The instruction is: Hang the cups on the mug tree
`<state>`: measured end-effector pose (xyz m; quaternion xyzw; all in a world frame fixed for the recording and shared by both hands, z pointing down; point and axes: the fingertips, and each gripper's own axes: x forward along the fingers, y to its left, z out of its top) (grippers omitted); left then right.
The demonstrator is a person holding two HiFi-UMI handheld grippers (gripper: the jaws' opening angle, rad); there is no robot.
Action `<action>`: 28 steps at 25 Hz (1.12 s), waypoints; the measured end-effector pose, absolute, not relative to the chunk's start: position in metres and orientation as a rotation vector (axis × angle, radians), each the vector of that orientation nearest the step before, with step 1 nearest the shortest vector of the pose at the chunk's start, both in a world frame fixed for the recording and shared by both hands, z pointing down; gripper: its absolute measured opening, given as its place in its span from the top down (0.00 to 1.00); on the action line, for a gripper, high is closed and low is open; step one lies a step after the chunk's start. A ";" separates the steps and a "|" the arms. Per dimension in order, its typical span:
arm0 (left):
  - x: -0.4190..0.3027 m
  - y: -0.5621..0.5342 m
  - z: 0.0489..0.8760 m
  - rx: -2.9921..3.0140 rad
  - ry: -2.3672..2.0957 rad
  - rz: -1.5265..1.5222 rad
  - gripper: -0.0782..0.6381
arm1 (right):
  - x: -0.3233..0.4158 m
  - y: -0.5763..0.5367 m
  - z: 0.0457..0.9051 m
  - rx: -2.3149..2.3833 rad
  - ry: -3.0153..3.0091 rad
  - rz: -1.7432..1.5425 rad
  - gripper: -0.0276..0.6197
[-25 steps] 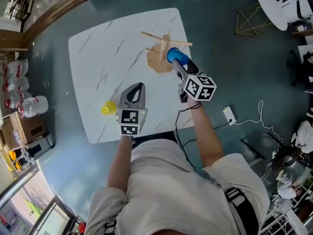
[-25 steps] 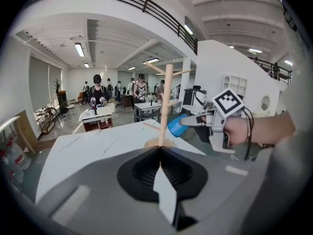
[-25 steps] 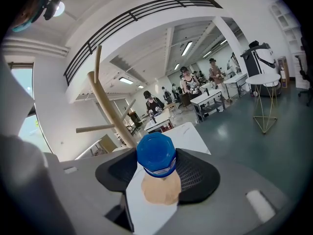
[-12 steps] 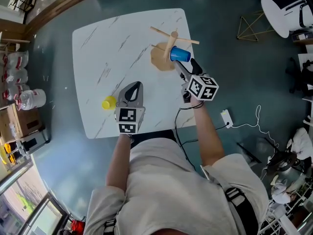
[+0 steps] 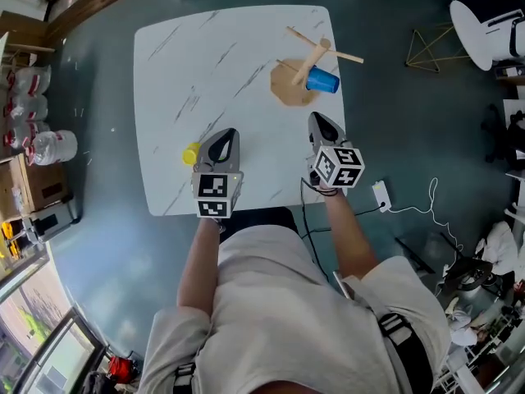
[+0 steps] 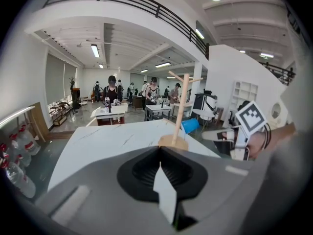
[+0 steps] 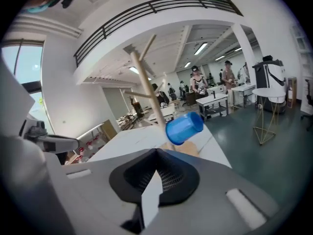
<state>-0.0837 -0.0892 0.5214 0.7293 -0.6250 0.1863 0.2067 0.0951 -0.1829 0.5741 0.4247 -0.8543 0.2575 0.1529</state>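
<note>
blue cup (image 5: 325,81): hangs on mug tree (image 5: 316,58), table (image 5: 238,48) 1 o'clock (its job looks done) | right tool (image 5: 317,119): pressed together, empty, clear of it | left tool (image 5: 229,132): pressed together, empty; yellow cup (image 5: 190,153) at its 9 o'clock, likely next

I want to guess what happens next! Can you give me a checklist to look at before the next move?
1. Blue cup hangs on the tree: ok.
2. Right gripper clear of the blue cup and empty: ok; it has just closed on nothing.
3. Yellow cup within reach: ok; it sits on the table beside the left gripper.
4. Left gripper open to grab it: not ok, it is shut.
5. Bare peg left on the tree: ok.
6. Which way the yellow cup's handle faces: cannot tell.
</note>
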 end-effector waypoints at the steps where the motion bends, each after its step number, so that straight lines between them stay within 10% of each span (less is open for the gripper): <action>1: -0.090 -0.085 0.521 2.021 -1.751 0.513 0.89 | 0.081 -0.174 0.572 1.163 -2.478 0.715 0.96; 28: -0.223 0.022 0.575 1.687 -1.868 0.611 0.83 | -0.114 -0.053 0.569 0.473 -2.578 0.471 0.96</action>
